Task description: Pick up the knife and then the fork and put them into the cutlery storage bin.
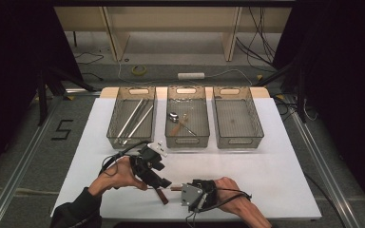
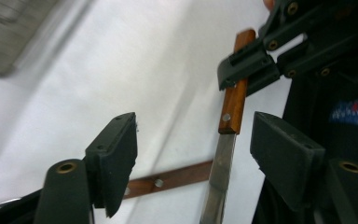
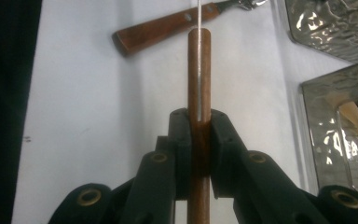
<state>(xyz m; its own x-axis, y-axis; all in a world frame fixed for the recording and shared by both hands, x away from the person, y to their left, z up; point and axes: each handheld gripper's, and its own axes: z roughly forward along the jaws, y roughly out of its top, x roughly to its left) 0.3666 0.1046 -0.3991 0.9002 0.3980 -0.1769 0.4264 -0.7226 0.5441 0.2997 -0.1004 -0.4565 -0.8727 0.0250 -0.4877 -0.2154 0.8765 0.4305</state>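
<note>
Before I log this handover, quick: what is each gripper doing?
Left gripper: open, jaws either side of the knife, not clamped.
Right gripper: shut on the knife's wooden handle.

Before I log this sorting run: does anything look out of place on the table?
One wooden-handled utensil lies loose on the table, outside the bins. The right tongs grip a knife.

This looks like a lab or recording studio: a white tabletop (image 1: 266,175) stands between black curtains (image 1: 337,57), with loose cables (image 1: 259,33) and a power strip (image 1: 191,75) on the floor at 12 o'clock, a taped "5" (image 1: 62,129) at 9 o'clock (a station mark, perhaps).
</note>
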